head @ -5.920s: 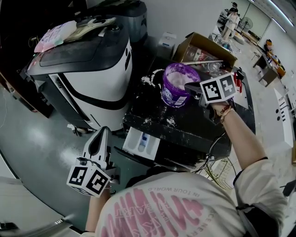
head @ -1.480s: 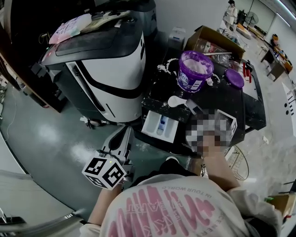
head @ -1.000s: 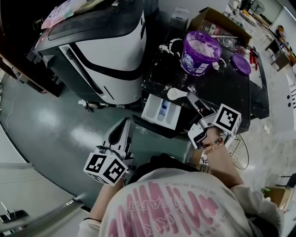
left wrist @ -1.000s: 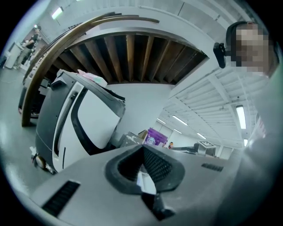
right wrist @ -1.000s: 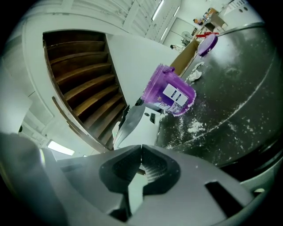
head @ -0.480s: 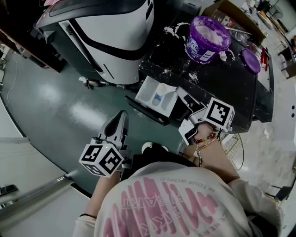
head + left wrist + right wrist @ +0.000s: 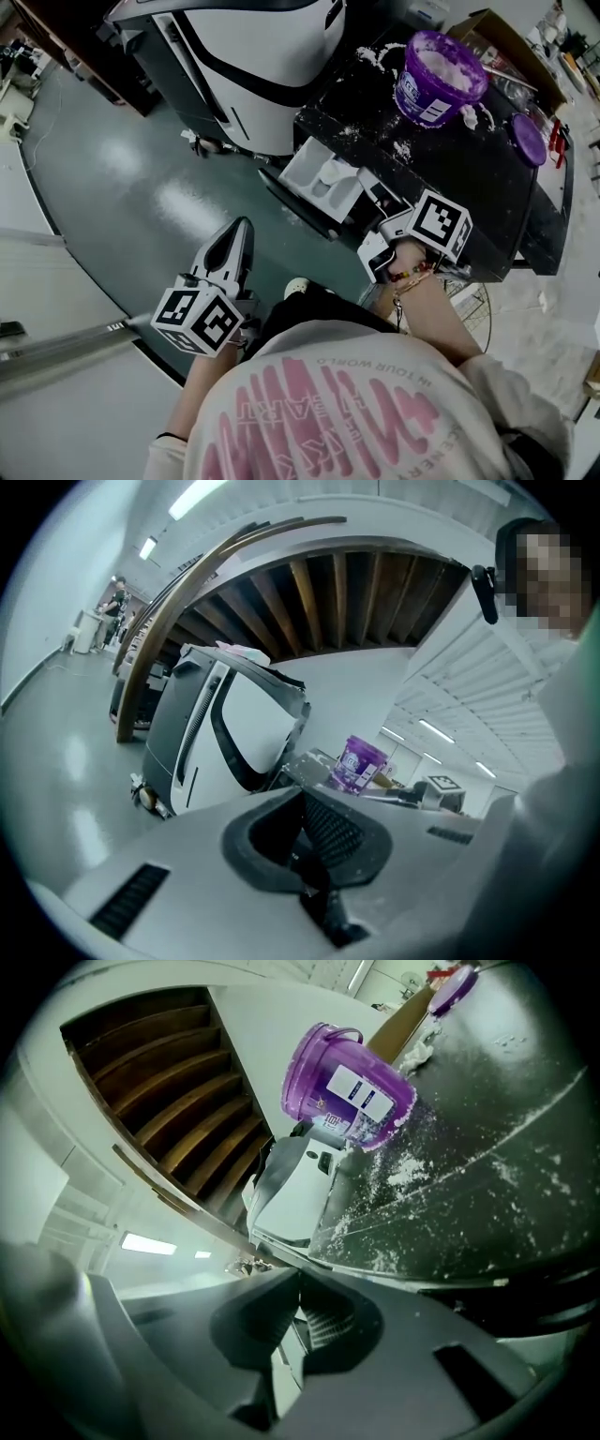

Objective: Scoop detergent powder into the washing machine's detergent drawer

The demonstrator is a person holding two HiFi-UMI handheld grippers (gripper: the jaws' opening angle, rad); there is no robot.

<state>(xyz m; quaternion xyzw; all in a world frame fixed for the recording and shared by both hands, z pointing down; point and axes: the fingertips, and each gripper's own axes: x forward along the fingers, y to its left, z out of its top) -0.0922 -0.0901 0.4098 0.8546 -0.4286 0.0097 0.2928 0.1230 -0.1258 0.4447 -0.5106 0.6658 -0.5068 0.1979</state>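
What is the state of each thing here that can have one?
drawer: pulled out.
tub: open, powder inside.
lid: off, lying apart from the tub.
scoop: held over the drawer.
right gripper: shut on the scoop's handle.
left gripper: shut, empty.

White-and-black appliance [image 7: 272, 66] stood on glossy green floor [image 7: 122, 178], open cardboard box [image 7: 489, 21] seen at the top right, white shoe tip [image 7: 296, 286] seen above pink-lettered shirt [image 7: 328, 412].
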